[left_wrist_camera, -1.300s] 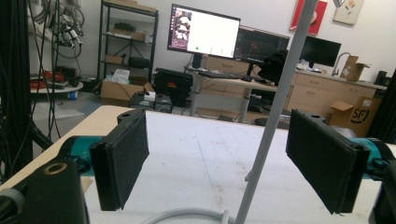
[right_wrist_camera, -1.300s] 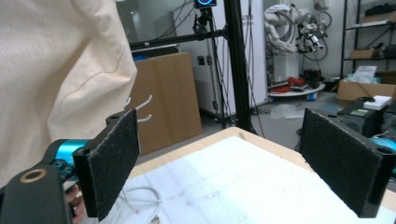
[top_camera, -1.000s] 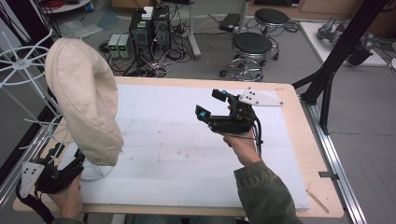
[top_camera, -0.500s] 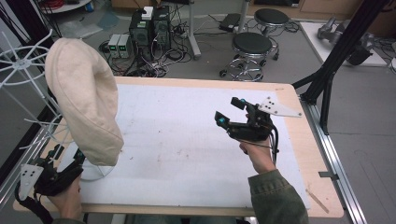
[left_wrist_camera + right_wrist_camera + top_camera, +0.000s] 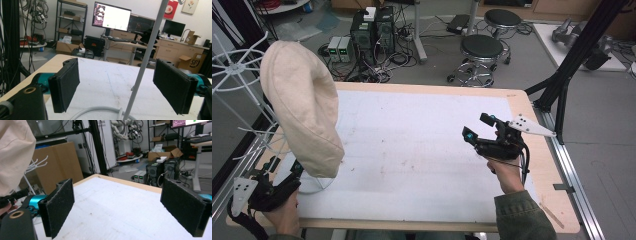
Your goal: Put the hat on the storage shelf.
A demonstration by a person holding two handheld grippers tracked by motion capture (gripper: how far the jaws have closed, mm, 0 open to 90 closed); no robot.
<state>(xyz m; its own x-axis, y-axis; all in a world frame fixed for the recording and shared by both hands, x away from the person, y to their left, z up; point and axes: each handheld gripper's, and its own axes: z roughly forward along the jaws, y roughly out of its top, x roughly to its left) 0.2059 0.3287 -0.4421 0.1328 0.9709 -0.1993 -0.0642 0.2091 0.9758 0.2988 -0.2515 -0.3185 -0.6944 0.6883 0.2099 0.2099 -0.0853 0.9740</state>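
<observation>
A cream cloth hat (image 5: 302, 110) hangs on a white wire stand (image 5: 234, 82) at the table's left edge. My left gripper (image 5: 286, 167) sits low at the near left corner, by the stand's round base (image 5: 314, 184). It is open, and the stand's thin white pole (image 5: 145, 62) rises between its jaws without touching either pad (image 5: 66, 83). My right gripper (image 5: 477, 126) hovers over the right half of the table, open and empty, pointing left toward the hat (image 5: 13, 152). Its pads (image 5: 58, 206) stand wide apart over bare white mat.
A white mat (image 5: 412, 150) covers most of the wooden table (image 5: 539, 175). A black frame leg (image 5: 562, 90) stands off the right edge. Behind the table are stools (image 5: 482, 47) and computer boxes (image 5: 372, 30) with cables on the floor.
My right gripper has moved right and toward the near edge of the table, staying open. The left gripper has stayed by the stand's base.
</observation>
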